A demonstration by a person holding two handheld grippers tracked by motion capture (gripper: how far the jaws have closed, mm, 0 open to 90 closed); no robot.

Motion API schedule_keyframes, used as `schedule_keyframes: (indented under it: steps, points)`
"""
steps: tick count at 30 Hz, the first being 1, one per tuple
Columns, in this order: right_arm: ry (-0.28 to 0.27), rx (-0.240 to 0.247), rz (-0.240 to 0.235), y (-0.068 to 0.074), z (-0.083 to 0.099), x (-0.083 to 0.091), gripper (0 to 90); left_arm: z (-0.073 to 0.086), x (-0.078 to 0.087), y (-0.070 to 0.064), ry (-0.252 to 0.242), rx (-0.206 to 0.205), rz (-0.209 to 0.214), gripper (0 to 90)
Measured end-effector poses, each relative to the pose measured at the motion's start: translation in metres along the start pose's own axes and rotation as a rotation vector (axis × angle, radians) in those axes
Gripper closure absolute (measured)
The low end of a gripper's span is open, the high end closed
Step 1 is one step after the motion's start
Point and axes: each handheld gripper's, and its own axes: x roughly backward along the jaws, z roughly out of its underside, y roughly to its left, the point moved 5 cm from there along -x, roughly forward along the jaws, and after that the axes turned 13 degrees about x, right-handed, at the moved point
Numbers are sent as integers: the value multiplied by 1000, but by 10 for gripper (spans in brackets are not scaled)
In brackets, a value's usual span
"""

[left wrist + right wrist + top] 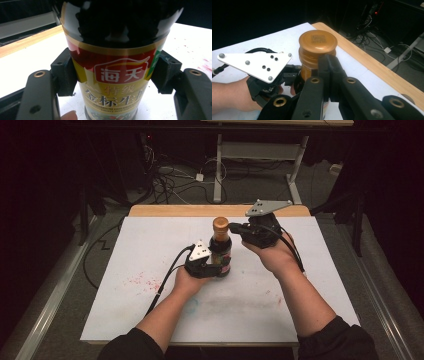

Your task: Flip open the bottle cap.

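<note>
Dark glass sauce bottle (pixel 220 251), upright: body clamped between left gripper (pixel 112 75) jaws; right gripper (pixel 327 65) jaws apparently closed, beside the copper cap (pixel 318 41). Risk: bottle tipped if cap is pushed sideways.

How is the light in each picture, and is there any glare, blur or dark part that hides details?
High view: the white table sheet is evenly lit, the surroundings nearly black. Left gripper view: the dark glass sauce bottle with red-and-gold label sits very close, slightly soft, with white glare spots on its upper glass. Right gripper view: its round amber cap is sharp, the near black right tongs blurred, the background dark.
</note>
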Motion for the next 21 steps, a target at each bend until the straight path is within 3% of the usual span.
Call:
schedule_keyframes:
  steps: [4,6,7,9,10,11,12,13,16,17,18,19,20,21]
  points:
    - [-3,-6,1,-1,0,0,900,0,0,0,-3,-3,-2,311]
    - [-31,-14,15,-2,-1,2,900,2,0,-1,2,-18,7,311]
    - [-114,-23,-21,-1,-15,13,900,7,-2,-6,6,-64,10,309]
    - [-108,42,0,6,-23,17,900,7,-3,-7,13,-67,4,307]
    - [-108,42,0,6,-23,17,900,7,-3,-7,13,-67,4,306]
    - [-118,14,4,2,-20,23,900,1,0,2,19,-25,-29,305]
    - [-118,14,4,2,-20,23,900,1,0,2,19,-25,-29,305]
    - [-86,14,12,1,-10,21,900,1,0,2,17,-23,-16,305]
    - [-73,-3,1,2,-2,18,900,3,-2,-3,-2,-21,9,304]
    - [-48,-3,-10,3,2,13,900,3,2,2,49,-67,5,304]
    - [-41,-3,-12,4,4,12,900,3,2,2,49,-67,5,304]
    - [-29,-7,-10,3,5,11,900,1,-2,0,0,-1,6,304]
    - [-29,-7,-10,3,5,11,900,1,-2,0,0,-1,6,304]
    - [-31,-10,-17,2,6,9,900,3,1,1,42,-66,7,304]
